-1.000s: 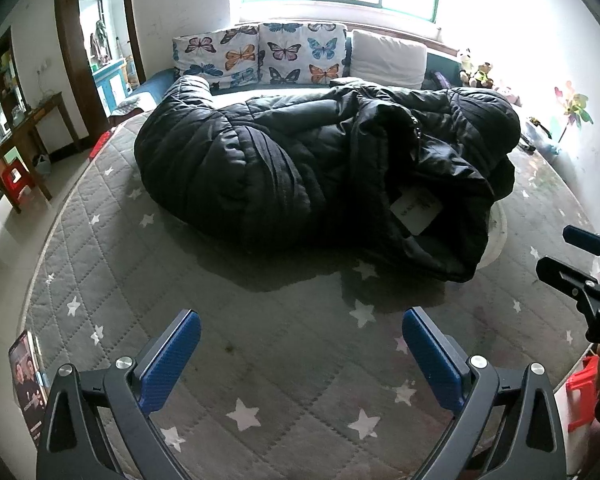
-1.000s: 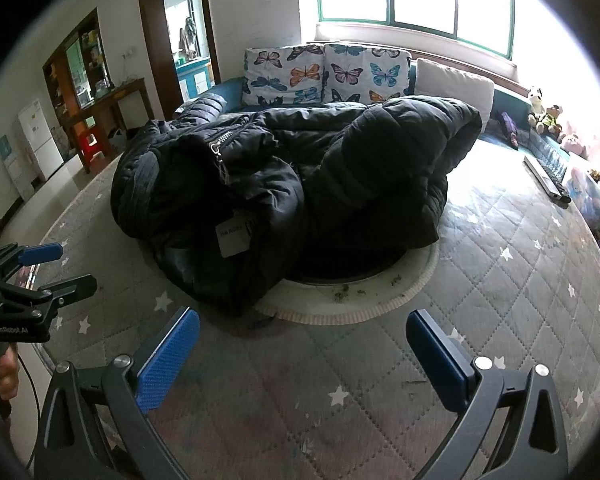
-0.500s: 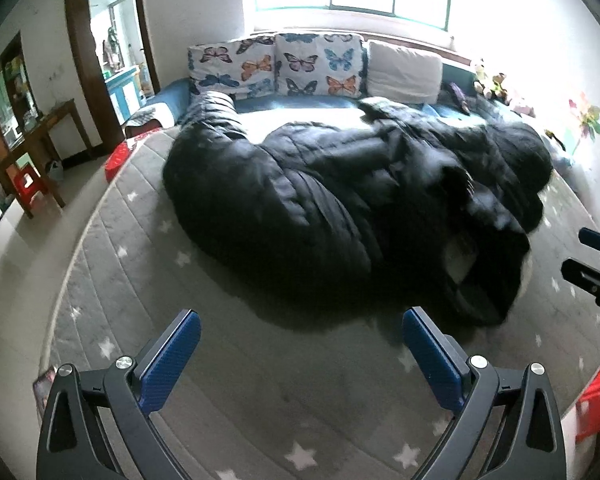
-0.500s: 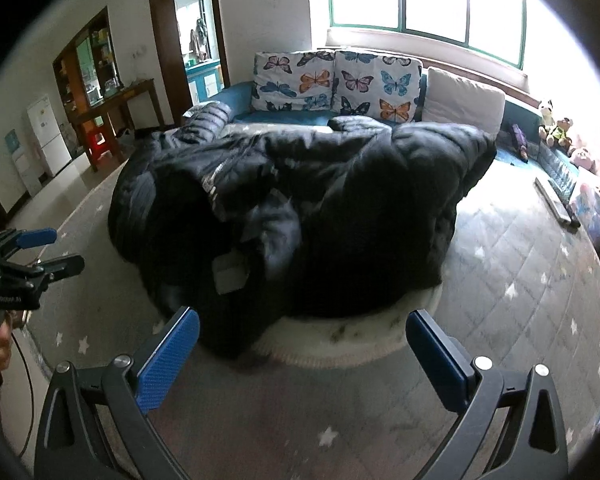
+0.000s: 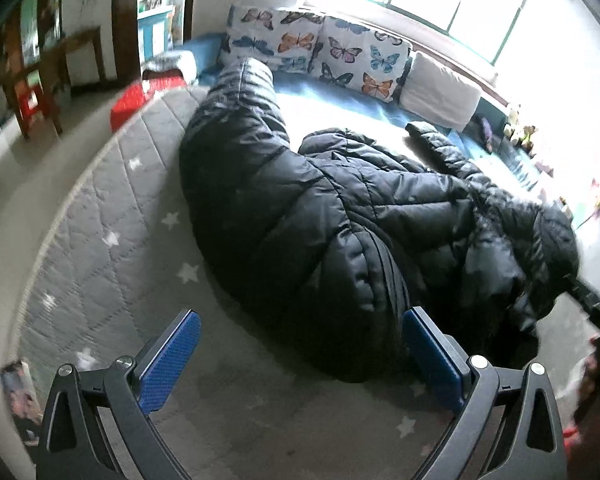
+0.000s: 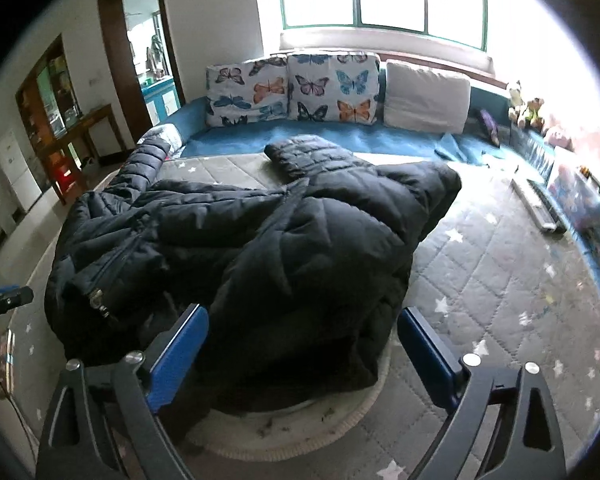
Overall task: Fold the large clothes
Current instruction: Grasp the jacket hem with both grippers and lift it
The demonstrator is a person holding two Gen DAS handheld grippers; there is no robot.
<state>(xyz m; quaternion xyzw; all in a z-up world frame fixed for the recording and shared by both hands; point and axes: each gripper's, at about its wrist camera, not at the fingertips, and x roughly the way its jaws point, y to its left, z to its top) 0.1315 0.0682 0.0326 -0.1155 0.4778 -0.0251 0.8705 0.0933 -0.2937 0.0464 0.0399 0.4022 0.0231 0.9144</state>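
Note:
A large black puffer jacket [image 5: 332, 220] lies crumpled on a grey star-patterned mattress [image 5: 112, 240]. In the left wrist view my left gripper [image 5: 300, 356] is open and empty, just short of the jacket's near bulge. In the right wrist view the jacket [image 6: 284, 264] fills the middle, one sleeve [image 6: 308, 156] pointing to the back. My right gripper [image 6: 302, 354] is open, its blue fingers either side of the jacket's near edge, holding nothing. The left gripper's tip [image 6: 4, 300] shows at the far left edge there.
Butterfly cushions [image 6: 292, 92] and a white pillow [image 6: 424, 100] line a blue sofa [image 6: 340, 138] under the window. A white round mat [image 6: 300, 428] lies under the jacket's near edge. A wooden table [image 5: 48, 76] and a red stool stand by the doorway at left. Toys line the right wall.
Both grippers have moved in close to the jacket, which now fills more of each view. The left view has swung toward the jacket's left side. Both jaws stay open.

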